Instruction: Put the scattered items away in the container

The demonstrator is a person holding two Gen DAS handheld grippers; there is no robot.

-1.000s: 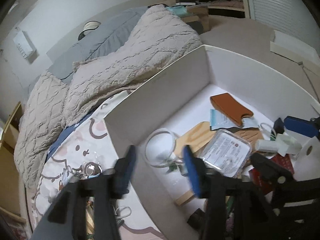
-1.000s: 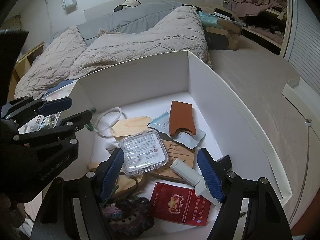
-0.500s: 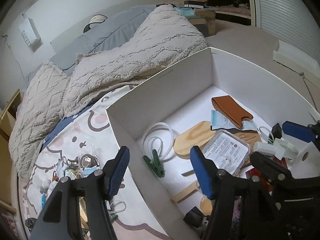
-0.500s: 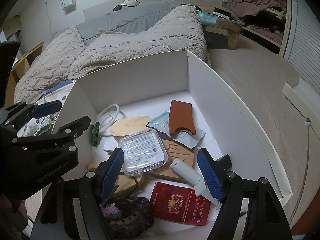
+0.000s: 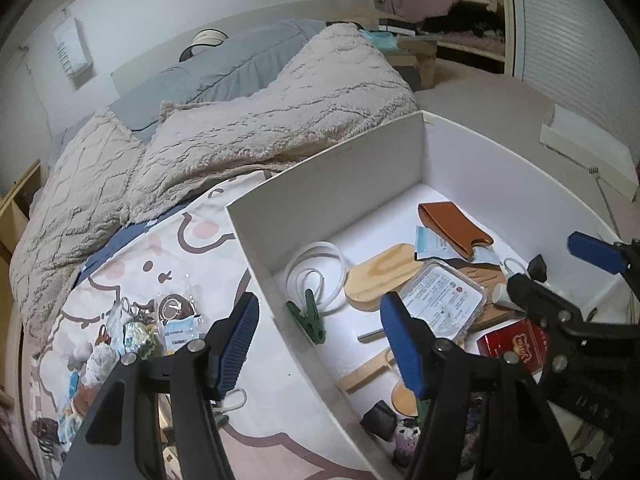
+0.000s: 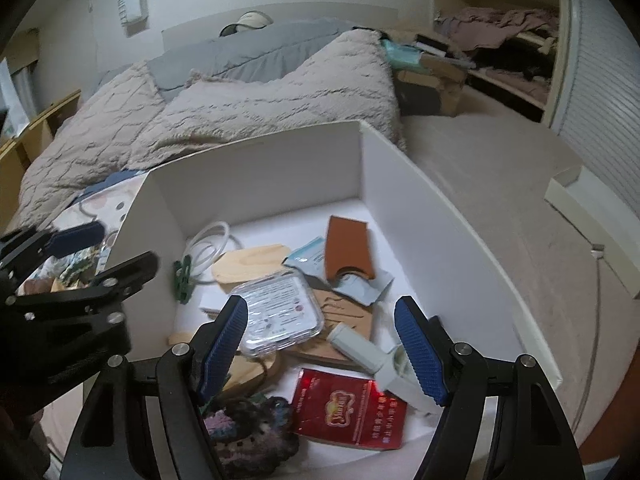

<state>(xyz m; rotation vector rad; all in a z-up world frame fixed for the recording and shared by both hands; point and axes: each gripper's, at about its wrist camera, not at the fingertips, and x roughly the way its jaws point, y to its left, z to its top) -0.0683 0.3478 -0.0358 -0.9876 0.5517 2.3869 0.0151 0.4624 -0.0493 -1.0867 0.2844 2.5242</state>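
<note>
Left wrist view: my left gripper (image 5: 320, 340) is spread wide with nothing in it, straddling the box (image 5: 332, 184) near-left wall, one finger over the sheet (image 5: 192, 248), the other over the box floor. Only this view shows the loose pile (image 5: 132, 332) left outside on the sheet, just beside that wall: small packets, keyring bits, wrapped items, too jumbled to name singly. Also from here, inside the box: green clip (image 5: 308, 316) lying on the floor next to the tube coil (image 5: 316, 264), wood board (image 5: 384, 276), clear case (image 5: 444, 300), brown sleeve (image 5: 452, 228), red pack (image 5: 516, 344). My right gripper (image 5: 560, 264) comes in from the right over the box. Right wrist view: right gripper (image 6: 320, 344) is also wide apart and holds nothing, hanging over the box's near end. This view gives what the left one mostly hides: the white tube (image 6: 356, 348) lying between the case (image 6: 280, 312) and red pack (image 6: 348, 408), and the crochet piece (image 6: 248, 428) at the near edge. Clip (image 6: 182, 276) sits by the left wall here too, touching the coil (image 6: 208, 244). Left gripper (image 6: 108, 248) shows at the left edge, across the wall; the pile is mostly blocked by it.
</note>
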